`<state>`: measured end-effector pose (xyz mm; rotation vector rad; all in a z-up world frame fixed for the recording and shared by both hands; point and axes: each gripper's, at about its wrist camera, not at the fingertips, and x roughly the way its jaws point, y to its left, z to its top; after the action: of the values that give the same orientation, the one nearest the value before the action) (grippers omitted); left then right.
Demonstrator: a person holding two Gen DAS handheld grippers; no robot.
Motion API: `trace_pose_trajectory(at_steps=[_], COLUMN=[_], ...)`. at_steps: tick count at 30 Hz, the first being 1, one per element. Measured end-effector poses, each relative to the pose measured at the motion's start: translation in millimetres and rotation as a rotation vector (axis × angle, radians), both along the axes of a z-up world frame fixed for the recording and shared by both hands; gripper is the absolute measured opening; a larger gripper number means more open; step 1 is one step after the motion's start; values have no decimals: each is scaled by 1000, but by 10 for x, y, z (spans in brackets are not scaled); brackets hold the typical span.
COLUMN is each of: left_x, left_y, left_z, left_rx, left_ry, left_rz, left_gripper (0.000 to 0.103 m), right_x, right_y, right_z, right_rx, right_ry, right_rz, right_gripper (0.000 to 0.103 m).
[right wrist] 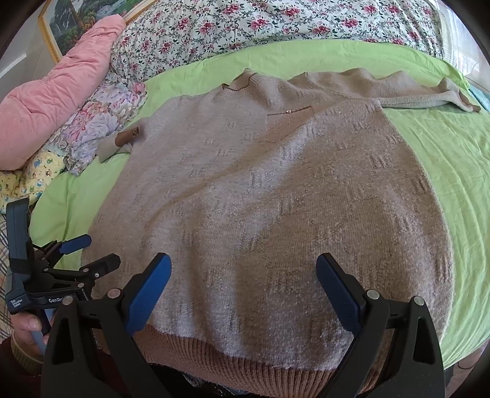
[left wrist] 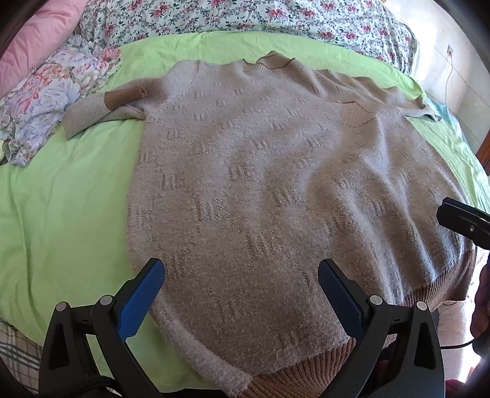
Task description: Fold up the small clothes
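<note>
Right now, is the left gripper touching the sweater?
Cannot tell. In the right wrist view the left gripper overlaps the sweater edge, open, but neither view shows a gap or contact plainly.

fuzzy knit sweater (left wrist: 260,183) with ribbed hem on smooth matt cotton sheet (left wrist: 61,199).

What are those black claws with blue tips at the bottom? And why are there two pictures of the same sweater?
They are grabbing tools, one in each of a person's hands. Each carries a small camera looking out between its two fingers, hence two pictures. One shows the left gripper, the other the right gripper. Both are open and hold nothing. A beige sweater lies spread flat on a green sheet, waiting to be folded. A flowery quilt and a pink pillow lie behind.
</note>
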<state>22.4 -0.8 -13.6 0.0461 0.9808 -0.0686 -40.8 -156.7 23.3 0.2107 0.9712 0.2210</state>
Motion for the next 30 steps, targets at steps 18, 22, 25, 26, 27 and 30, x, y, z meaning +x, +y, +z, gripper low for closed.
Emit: trace_pose_trajectory(at_steps=[18,22,25,26,27,30], left_x=[237,320,416,439,476,598], left_y=[42,58,92,102,124,194], left_z=[44,95,114,118,127,172], left_rx=[-13,5,3,3,1,8], left_ry=[14,10,17,17,17,9], left_rz=[-6,-1,11,15,20,40], left_gripper=[100,100,101,100,100,100], right_x=[248,355,467,520,560,690], right_y=[-106,-197,-348,-426,-480,-676], right_z=[123,161,170,173,181,245], right_rx=[45,47,55,65,72,75], right_ry=[-5,0,-7,-5,-7,-25], right_rz=[12,1,-27,-43,-52,-77], right_gripper=[96,96,96,96,96,96])
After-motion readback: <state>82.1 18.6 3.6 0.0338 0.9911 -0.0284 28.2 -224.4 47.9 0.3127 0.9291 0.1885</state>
